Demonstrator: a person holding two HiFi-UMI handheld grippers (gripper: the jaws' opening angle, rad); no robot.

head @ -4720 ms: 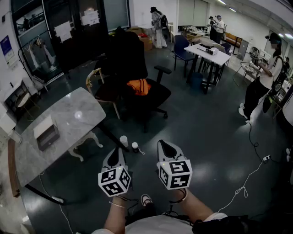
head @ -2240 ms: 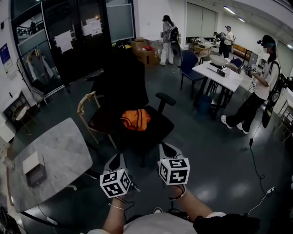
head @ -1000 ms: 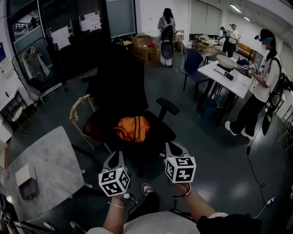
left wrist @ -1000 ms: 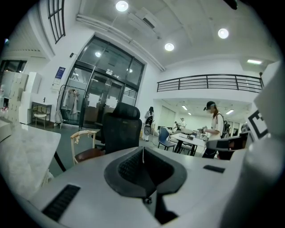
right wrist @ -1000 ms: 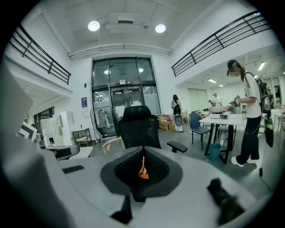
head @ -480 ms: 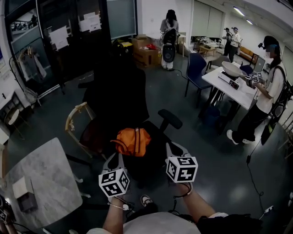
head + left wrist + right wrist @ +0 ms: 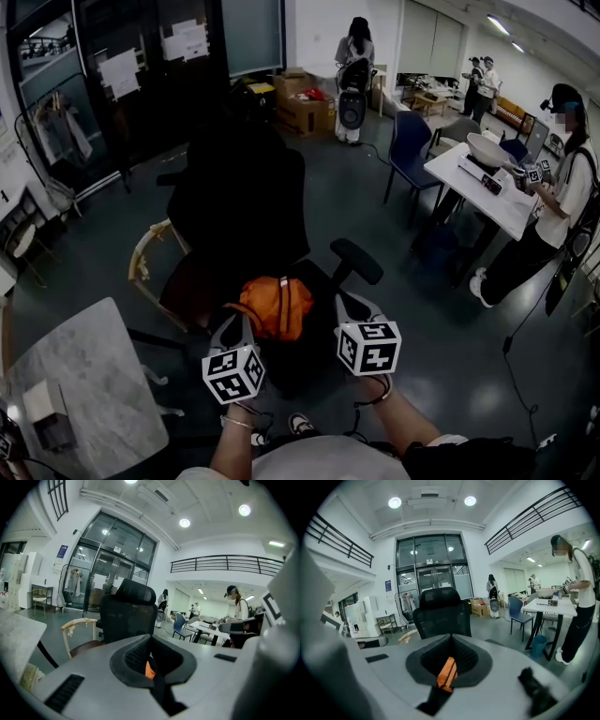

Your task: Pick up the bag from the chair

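Note:
An orange bag [image 7: 272, 305] lies on the seat of a black office chair [image 7: 244, 206], just beyond my two grippers. My left gripper [image 7: 237, 326] is shut and empty, with its tip near the bag's left side. My right gripper [image 7: 352, 307] is also shut and empty, just right of the bag and below the chair's armrest [image 7: 356, 261]. In the left gripper view a sliver of the bag [image 7: 150, 670] shows through the hollow of the jaws, under the chair back [image 7: 129, 616]. The right gripper view shows a strip of the bag [image 7: 447, 672] the same way.
A marble table [image 7: 75, 384] with a small box stands at the lower left. A wooden chair [image 7: 145, 267] sits behind the office chair. At the right are a white table [image 7: 487, 183], a blue chair [image 7: 412, 150] and a standing person [image 7: 562, 187]. Cardboard boxes [image 7: 305, 98] stand at the back.
The view has come closer to the office chair, so the bag now lies right in front of both grippers. Both grippers stay shut and side by side.

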